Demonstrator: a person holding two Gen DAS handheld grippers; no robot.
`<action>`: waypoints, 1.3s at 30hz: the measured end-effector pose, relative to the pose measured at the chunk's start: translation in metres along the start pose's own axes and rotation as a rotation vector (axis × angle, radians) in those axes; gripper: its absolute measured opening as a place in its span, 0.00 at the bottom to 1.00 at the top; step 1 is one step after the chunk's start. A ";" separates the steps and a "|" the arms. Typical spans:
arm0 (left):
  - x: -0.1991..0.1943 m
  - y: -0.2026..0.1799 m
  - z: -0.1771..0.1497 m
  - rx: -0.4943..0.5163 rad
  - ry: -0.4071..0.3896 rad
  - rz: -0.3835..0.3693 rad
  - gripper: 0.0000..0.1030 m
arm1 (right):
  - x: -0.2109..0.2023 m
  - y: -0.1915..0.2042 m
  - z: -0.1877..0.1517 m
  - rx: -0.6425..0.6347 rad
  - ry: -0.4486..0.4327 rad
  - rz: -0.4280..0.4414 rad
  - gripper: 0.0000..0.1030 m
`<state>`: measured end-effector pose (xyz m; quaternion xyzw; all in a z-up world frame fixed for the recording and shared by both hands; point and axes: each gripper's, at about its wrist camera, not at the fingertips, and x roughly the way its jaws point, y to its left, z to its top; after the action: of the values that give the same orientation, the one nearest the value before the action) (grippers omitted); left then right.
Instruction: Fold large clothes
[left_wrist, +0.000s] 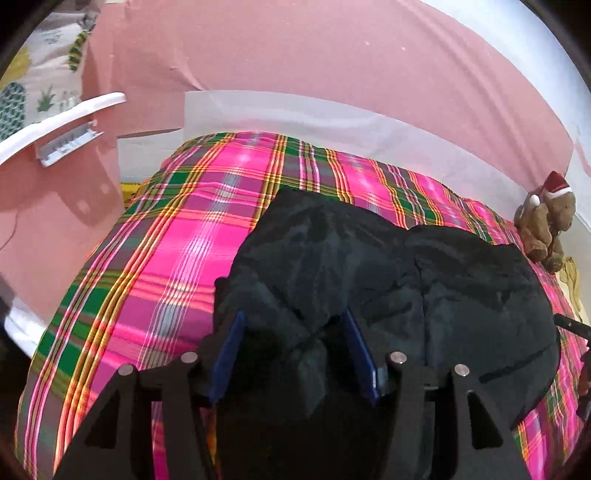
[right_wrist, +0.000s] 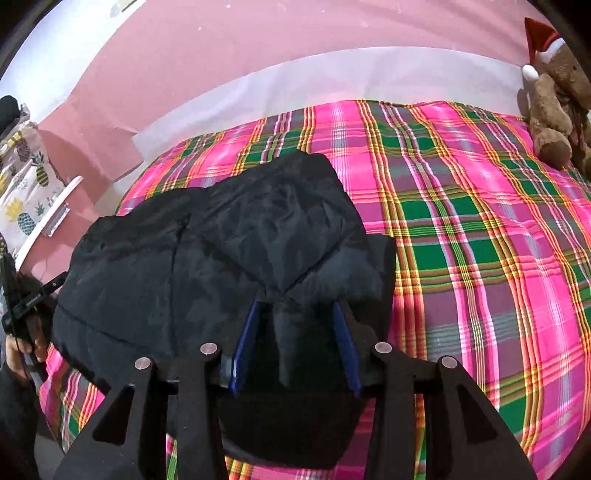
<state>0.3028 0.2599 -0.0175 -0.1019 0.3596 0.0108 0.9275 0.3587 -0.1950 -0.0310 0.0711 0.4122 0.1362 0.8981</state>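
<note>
Left wrist, plaid bedspread (left_wrist: 155, 258), pink wall (left_wrist: 332, 55)

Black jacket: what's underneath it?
The black jacket lies on the pink plaid bedspread, which shows all around it. Whatever sits directly beneath the jacket is covered and cannot be seen.

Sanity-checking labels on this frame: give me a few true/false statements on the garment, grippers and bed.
1. The black garment lies on a plaid bedspread. True.
2. The left gripper is clear of the garment. False: dark fabric sits bunched between its blue fingers.
3. A teddy bear in a Santa hat sits at the bed's edge. True.
4. The bedspread is plain white. False: pink and green plaid.
5. The right gripper has garment fabric between its fingers. True.
</note>
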 end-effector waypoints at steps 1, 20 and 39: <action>-0.005 -0.002 -0.003 -0.003 -0.006 0.008 0.56 | -0.004 0.000 -0.003 0.003 -0.005 0.001 0.41; -0.137 -0.087 -0.086 0.015 -0.074 0.064 0.65 | -0.103 0.078 -0.088 -0.081 -0.096 0.048 0.46; -0.203 -0.144 -0.165 0.061 -0.046 0.088 0.71 | -0.168 0.133 -0.174 -0.161 -0.158 -0.013 0.48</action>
<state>0.0563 0.0974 0.0254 -0.0573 0.3425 0.0429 0.9368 0.0972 -0.1166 0.0096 0.0065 0.3284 0.1568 0.9314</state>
